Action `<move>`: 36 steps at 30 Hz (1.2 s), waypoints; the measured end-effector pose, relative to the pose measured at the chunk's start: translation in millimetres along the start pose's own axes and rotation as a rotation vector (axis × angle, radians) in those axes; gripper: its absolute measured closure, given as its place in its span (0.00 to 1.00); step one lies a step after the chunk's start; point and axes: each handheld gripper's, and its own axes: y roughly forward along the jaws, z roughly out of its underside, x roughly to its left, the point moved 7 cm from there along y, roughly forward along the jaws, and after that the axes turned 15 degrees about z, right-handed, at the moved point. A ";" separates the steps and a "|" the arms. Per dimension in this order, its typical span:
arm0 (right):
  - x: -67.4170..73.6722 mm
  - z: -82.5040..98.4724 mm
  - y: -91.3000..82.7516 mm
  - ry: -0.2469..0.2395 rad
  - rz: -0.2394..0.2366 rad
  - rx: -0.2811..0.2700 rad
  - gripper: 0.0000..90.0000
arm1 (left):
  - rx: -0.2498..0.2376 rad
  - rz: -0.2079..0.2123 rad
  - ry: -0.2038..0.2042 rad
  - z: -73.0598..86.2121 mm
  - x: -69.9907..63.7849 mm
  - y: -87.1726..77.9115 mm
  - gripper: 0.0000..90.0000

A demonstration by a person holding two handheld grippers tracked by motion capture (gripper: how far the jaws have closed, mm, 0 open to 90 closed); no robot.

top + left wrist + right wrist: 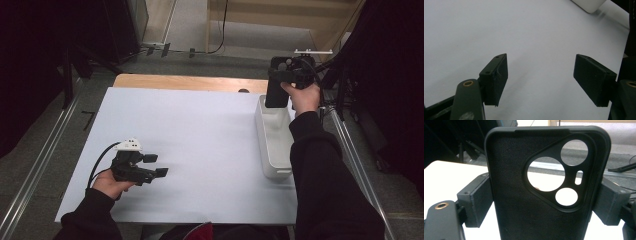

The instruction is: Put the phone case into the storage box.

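A black phone case [524,195] with round camera cut-outs stands upright between the jaws of my right gripper [544,205], whose pads press on its two long edges. From above, that gripper [290,75] holds the case [276,92] at the far right, over the far end of a white tray [274,145]. My left gripper [155,165] rests low over the white sheet [200,150] at the near left, its fingers [496,75] wide apart with nothing between them.
The white tray lies lengthwise along the sheet's right edge, and its corner [590,5] shows in the left gripper view. A wooden table edge [190,82] runs behind the sheet. Dark stands and cables crowd the far right, and metal rails flank the table.
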 end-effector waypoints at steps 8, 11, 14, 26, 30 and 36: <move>-4.1 0.9 13.9 0.021 0.037 -0.005 0.14 | -0.002 -0.003 -0.006 0.3 0.8 -0.2 0.31; -3.0 1.4 18.4 0.024 0.039 -0.009 0.14 | -0.004 -0.004 -0.005 0.1 1.1 -0.5 0.31; -2.0 1.1 21.3 0.032 0.035 -0.012 0.14 | -0.005 -0.004 -0.003 0.1 1.3 -0.5 0.31; -0.5 2.3 29.2 0.047 0.028 -0.016 0.14 | -0.008 0.001 0.000 -0.2 1.5 -0.5 0.31; 0.7 3.9 31.4 0.033 0.034 -0.015 0.14 | -0.008 0.001 0.002 -0.4 1.7 -0.9 0.31; -0.7 9.5 35.0 0.038 0.034 -0.009 0.14 | -0.009 0.002 0.000 -0.3 1.5 -0.5 0.31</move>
